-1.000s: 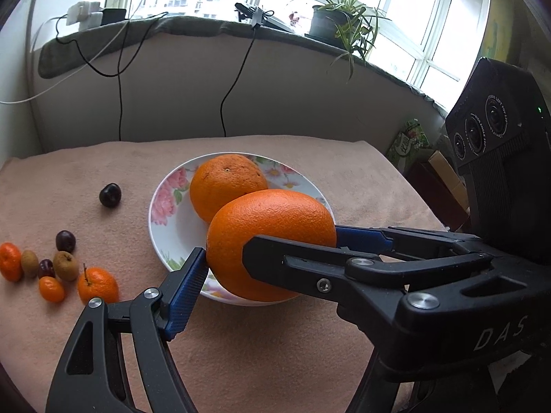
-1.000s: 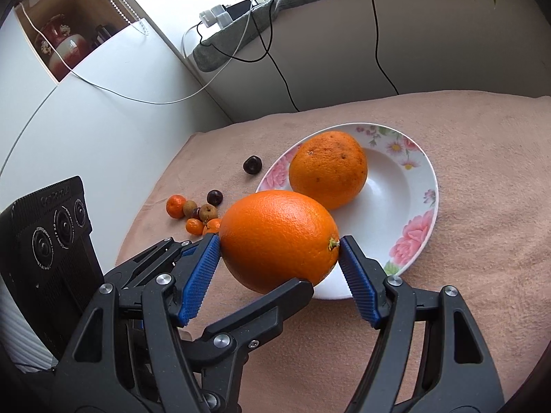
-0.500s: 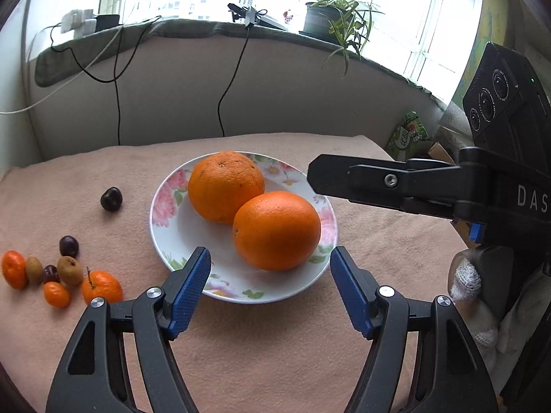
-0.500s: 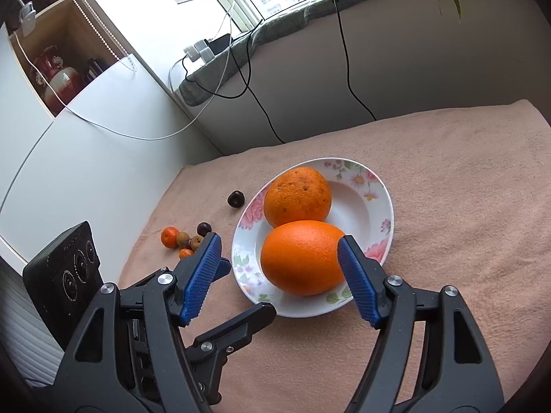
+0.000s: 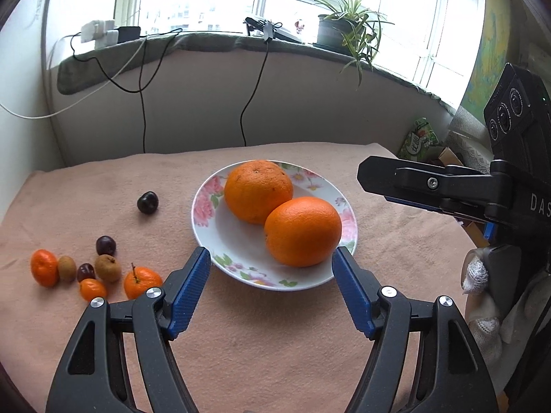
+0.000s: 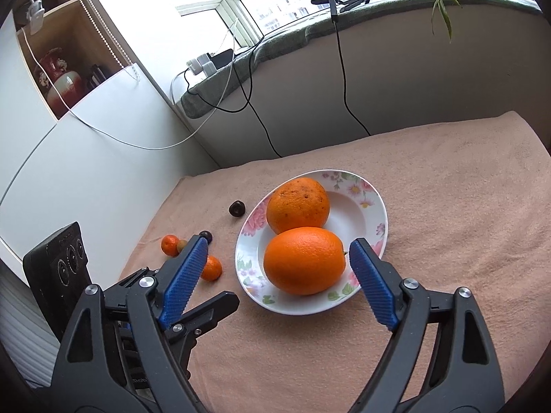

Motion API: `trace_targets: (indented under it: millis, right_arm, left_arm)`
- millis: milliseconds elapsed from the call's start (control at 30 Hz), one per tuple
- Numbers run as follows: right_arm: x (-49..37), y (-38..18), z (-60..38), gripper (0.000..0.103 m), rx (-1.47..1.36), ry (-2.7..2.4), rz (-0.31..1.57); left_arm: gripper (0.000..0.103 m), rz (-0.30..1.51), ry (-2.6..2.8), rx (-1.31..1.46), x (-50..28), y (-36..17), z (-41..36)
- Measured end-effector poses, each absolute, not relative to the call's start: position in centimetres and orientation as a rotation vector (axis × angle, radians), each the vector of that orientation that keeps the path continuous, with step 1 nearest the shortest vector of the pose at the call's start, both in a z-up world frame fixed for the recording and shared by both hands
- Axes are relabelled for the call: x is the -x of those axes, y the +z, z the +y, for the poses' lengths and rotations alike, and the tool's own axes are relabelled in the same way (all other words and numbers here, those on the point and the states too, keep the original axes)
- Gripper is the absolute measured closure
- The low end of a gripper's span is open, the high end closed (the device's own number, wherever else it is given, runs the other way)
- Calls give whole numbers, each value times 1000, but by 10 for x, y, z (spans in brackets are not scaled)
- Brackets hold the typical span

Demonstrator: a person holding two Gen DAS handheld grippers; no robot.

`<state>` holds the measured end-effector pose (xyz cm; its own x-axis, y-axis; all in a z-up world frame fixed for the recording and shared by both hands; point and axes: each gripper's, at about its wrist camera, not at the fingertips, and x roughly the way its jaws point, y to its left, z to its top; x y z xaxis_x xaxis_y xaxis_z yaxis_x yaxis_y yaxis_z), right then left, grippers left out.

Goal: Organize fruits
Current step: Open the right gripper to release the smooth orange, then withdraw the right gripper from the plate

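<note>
A floral plate point(image 5: 203, 206) is set on a table covered with a pinkish-beige cloth point(image 5: 275, 344). Two large oranges are carried in the plate, touching each other: the near orange point(image 5: 303, 230) lies toward the front rim, and the far orange point(image 5: 257, 191) lies behind it.

The left gripper point(image 5: 272, 258) is held above the cloth in front of the plate. Its jaws are opening and nothing is gripped between them; the blue pads point(image 5: 187, 296) are clear of the fruit. The right gripper point(image 6: 279, 247) is likewise held in front of the plate. Its jaws are opening; the near orange is framed between them in the right wrist view, but no pad is in contact with it.

Small fruits are left on the cloth to the left of the plate. A dark cherry point(image 5: 148, 202) lies alone, apart from the plate. Further left, a loose cluster is found: a tangerine point(image 5: 44, 267), a stemmed tangerine point(image 5: 142, 282), a small orange fruit point(image 5: 92, 289), two brownish fruits point(image 5: 107, 267), and two dark cherries point(image 5: 105, 245).

A potted plant point(image 5: 347, 27) and cables point(image 5: 143, 110) are seen along the window sill behind the table.
</note>
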<state>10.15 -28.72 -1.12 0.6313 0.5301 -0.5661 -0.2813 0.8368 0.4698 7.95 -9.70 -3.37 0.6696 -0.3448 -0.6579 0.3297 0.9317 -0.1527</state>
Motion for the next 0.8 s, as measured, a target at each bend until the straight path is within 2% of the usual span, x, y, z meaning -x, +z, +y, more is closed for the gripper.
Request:
trace_targets:
  millis: [67,200,300,800]
  right_arm:
    - [-100,-11,-283,14,-335,471,751]
    - [-93,-8,-275,4,-292,466,720]
    - [-90,-6,-267,4,-262,467,711]
    - [-83,-3,-221,3,-158,498,685]
  left_arm:
    - [30,747,-375,28,-78,-34,-92]
    - [29,740,-352,28,-74,-32,-82]
    - [23,735,-325,30,-70,-30,-72]
    - [23,726,-177,55,-65,-30,-5]
